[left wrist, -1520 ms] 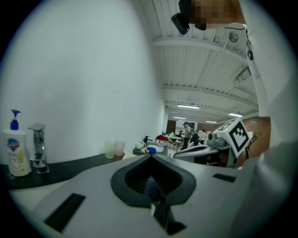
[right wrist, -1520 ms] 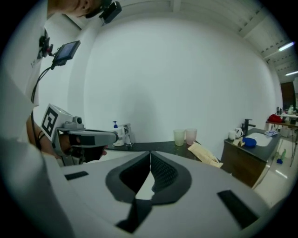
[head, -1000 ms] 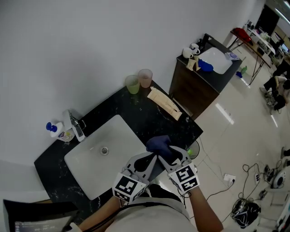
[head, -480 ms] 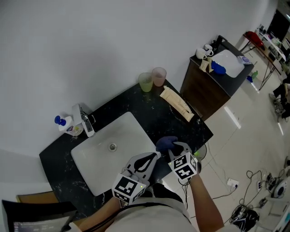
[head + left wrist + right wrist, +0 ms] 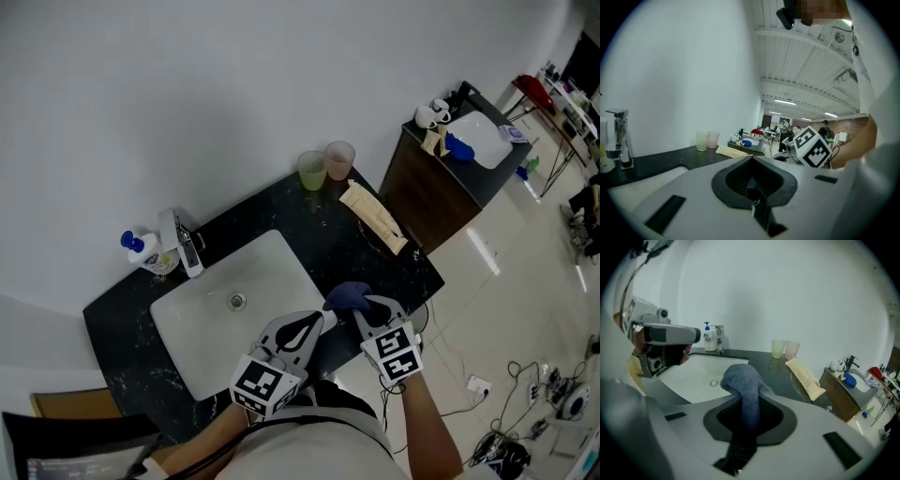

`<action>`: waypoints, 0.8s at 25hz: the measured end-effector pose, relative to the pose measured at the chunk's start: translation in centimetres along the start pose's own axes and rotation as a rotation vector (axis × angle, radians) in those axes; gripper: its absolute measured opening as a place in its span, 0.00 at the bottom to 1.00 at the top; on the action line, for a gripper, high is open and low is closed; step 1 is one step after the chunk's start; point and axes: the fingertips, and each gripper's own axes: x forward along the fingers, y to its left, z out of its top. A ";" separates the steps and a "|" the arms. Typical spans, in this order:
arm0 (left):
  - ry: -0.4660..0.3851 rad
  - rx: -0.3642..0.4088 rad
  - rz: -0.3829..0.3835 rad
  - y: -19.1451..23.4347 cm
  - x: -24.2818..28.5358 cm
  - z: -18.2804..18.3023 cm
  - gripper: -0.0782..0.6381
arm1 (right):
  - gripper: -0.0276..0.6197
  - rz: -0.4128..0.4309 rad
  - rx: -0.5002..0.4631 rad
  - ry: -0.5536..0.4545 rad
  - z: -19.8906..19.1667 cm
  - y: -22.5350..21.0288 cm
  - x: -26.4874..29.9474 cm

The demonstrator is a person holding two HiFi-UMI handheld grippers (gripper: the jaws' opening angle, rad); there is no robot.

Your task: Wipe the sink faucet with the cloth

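Cloth (image 5: 742, 383) is in the right tool (image 5: 364, 305). Its jaws have just been closing and now pinch a narrow fold, with the blue bunch standing up past the tips. It sits at the near right side of the table (image 5: 328, 239), just beside the sink (image 5: 187, 347) rim.

Key relation: the faucet (image 5: 185, 246) stands at the back left of the sink, against the wall and just beside the soap bottle (image 5: 142, 252). From the cloth that is diagonally across the whole basin, well apart. In the right gripper view it shows small and left of centre, beyond the far rim. Its body is upright, so I'd expect strokes to run up and down it; spout direction is too small to tell.

The left tool (image 5: 319, 321) is on the faucet's side and a bit nearer to it, but its jaws are together with nothing between them. The wiping falls to the right hand.

Pose: the right tool pitches down toward the table, nose aimed at the back wall rather than at the faucet. The left tool is closer to level, just beside the right one at the front edge — both forearms are tucked in close to the body.

My read is grasp done and no wiping started. The next move needs a reach left and back across the basin.
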 end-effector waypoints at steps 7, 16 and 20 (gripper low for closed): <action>-0.027 0.018 0.062 0.6 -2.1 0.9 0.11 | 0.14 0.046 -0.015 -0.068 2.3 1.5 -1.2; -0.076 0.011 0.250 3.3 -8.4 1.5 0.11 | 0.14 0.187 -0.059 -0.198 7.4 6.6 -1.0; -0.109 -0.008 0.359 5.1 -12.0 1.8 0.11 | 0.14 0.276 -0.097 -0.275 10.9 10.1 -0.5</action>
